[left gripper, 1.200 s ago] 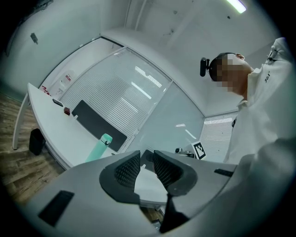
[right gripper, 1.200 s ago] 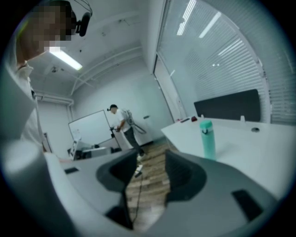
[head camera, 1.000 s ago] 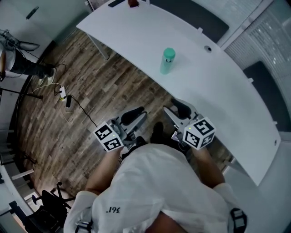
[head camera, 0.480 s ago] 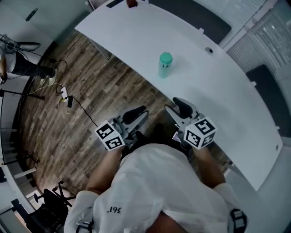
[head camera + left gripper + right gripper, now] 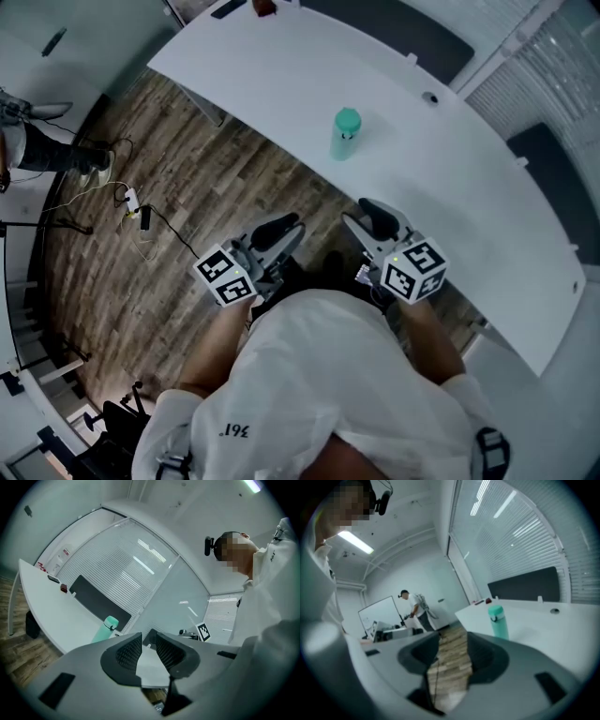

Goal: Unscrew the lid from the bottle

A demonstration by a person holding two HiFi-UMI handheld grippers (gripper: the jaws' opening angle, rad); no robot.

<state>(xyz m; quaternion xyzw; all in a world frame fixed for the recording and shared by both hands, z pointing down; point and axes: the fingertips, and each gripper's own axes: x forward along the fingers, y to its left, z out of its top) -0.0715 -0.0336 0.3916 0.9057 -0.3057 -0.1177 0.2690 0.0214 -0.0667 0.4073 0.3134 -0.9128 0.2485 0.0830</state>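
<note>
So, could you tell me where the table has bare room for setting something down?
The table is bare on both sides of the bottle, widest toward the right end beyond the cable hole. Only the far left end holds small items.

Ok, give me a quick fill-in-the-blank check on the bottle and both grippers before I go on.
1. The bottle stands ____ on the table.
2. Its lid is ____ the bottle.
3. Between the jaws of the right gripper there is ____.
4. The left gripper, its jaws a little apart, holds ____.
Missing words: upright; on; nothing; nothing.
</note>
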